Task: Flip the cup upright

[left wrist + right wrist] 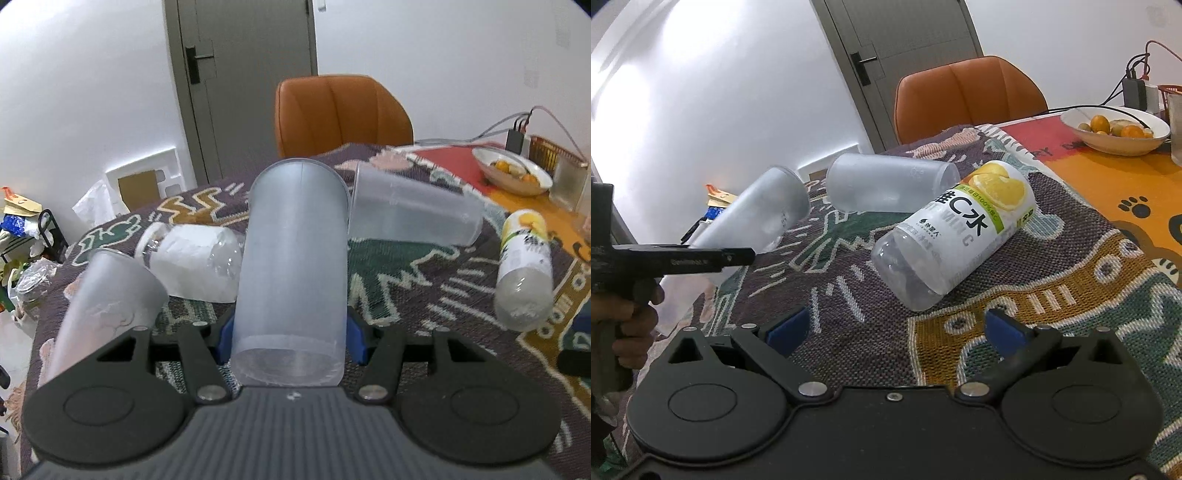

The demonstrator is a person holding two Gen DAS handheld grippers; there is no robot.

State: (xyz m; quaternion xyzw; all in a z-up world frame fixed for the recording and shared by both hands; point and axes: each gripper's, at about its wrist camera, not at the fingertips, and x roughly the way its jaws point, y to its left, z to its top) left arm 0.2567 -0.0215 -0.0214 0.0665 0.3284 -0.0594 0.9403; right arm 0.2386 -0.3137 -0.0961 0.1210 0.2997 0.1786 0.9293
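Note:
My left gripper (290, 338) is shut on a frosted translucent cup (295, 258), blue pads pressing its sides near the base; the cup points away and tilts up above the cloth. In the right wrist view the same cup (757, 218) hangs tilted at the left, held by the black left gripper tool. Another frosted cup (413, 210) lies on its side behind it, also seen in the right wrist view (886, 184). A third frosted cup (107, 299) lies at the left. My right gripper (897, 328) is open and empty above the cloth, just short of a lemon-label bottle (956, 229).
A patterned woven cloth (406, 295) covers the table. A white-label bottle (192, 258) lies left of the held cup; the lemon-label bottle (524, 266) lies at the right. A fruit bowl (1115, 127), an orange chair (340, 110) and cables stand at the far side.

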